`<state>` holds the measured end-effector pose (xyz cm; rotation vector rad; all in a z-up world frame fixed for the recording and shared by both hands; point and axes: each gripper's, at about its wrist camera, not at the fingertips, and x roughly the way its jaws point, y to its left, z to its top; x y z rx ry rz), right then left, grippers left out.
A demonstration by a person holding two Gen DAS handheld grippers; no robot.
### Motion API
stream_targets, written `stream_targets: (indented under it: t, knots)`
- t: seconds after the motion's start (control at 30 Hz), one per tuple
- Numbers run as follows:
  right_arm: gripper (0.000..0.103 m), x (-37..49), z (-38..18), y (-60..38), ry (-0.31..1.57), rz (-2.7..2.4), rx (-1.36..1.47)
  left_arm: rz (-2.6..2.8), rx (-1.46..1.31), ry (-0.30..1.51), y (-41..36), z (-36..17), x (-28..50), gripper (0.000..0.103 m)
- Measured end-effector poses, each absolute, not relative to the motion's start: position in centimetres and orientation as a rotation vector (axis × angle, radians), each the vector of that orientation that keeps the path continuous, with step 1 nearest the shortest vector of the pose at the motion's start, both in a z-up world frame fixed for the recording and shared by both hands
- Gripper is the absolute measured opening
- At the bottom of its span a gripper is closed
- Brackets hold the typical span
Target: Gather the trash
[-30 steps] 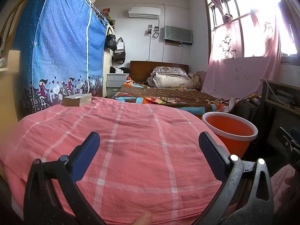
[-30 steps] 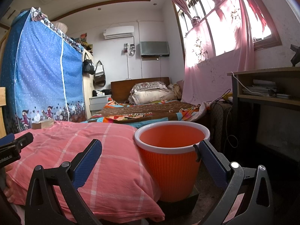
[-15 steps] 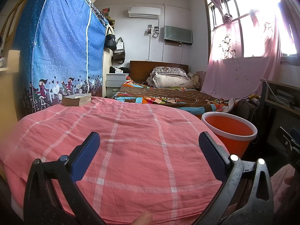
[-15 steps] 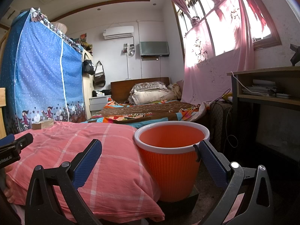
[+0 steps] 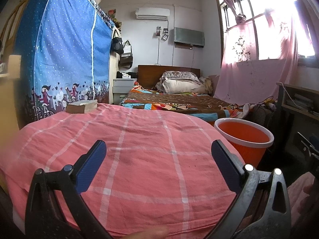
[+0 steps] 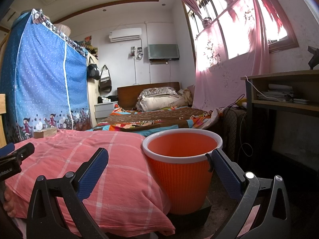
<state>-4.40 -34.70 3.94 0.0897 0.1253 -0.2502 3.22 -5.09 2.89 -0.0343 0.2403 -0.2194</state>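
Standing beside pink checked cloth (image 6: 111,171), orange bin (image 6: 182,181), inside looks bare

Ribbed orange plastic bin (image 6: 182,176) with smooth white rim beside creased pink checked cloth (image 5: 139,149).

A thick book (image 5: 81,106) lies on the pink checked cloth (image 5: 139,159), blue wardrobe (image 5: 65,59) behind.

Left gripper (image 5: 158,153) wide open, right gripper (image 6: 159,160) too (both empty).
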Motion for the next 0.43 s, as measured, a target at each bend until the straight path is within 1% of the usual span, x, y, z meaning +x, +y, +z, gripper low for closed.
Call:
stream_targets:
  t: [0.43]
  knots:
    - [0.103, -4.42, 3.97, -34.68, 0.126, -0.251, 0.091, -0.204, -0.019, 0.233, -5.23, 2.91, 3.21, 0.103]
